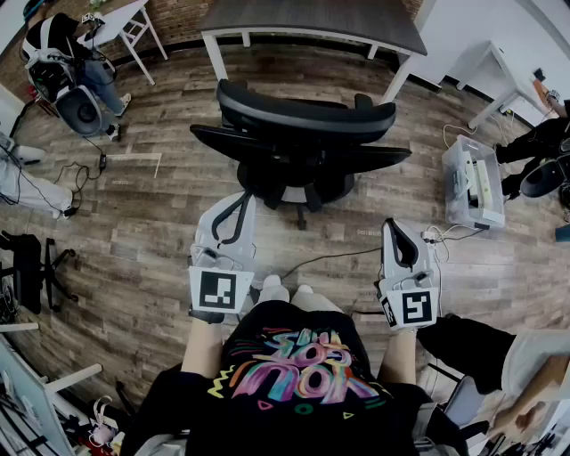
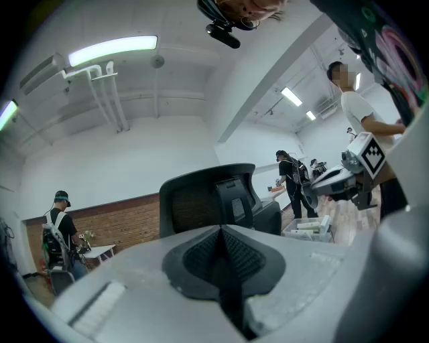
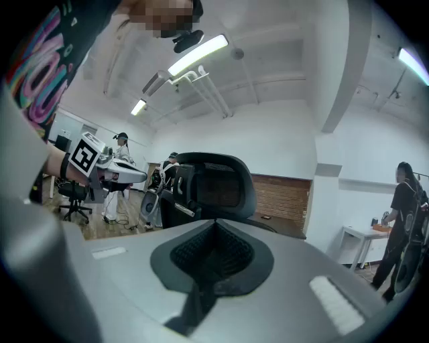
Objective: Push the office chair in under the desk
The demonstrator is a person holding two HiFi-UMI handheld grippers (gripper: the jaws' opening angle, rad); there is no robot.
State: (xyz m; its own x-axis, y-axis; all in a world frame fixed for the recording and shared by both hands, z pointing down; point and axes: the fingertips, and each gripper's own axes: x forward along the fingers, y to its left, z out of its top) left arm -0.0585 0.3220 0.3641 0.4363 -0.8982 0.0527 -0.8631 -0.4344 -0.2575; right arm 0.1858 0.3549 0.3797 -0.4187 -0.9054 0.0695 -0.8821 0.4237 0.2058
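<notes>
A black office chair (image 1: 298, 142) stands on the wood floor in front of a dark-topped desk with white legs (image 1: 312, 20), its backrest turned toward me. The chair sits out from the desk's near edge. My left gripper (image 1: 240, 201) is shut and empty, held short of the chair's base on the left. At the right, my right gripper (image 1: 395, 226) is also shut and holds nothing, farther back from the chair. In the left gripper view the closed left gripper (image 2: 221, 231) points up at the backrest (image 2: 201, 201). The right gripper (image 3: 214, 226) faces the backrest (image 3: 216, 184) likewise.
A clear plastic box (image 1: 474, 183) lies on the floor right of the chair, with a white table (image 1: 499, 76) beyond it. A cable (image 1: 329, 258) runs across the floor between the grippers. People stand at the upper left (image 1: 67, 62) and right edge. Another black chair base (image 1: 36, 267) is at left.
</notes>
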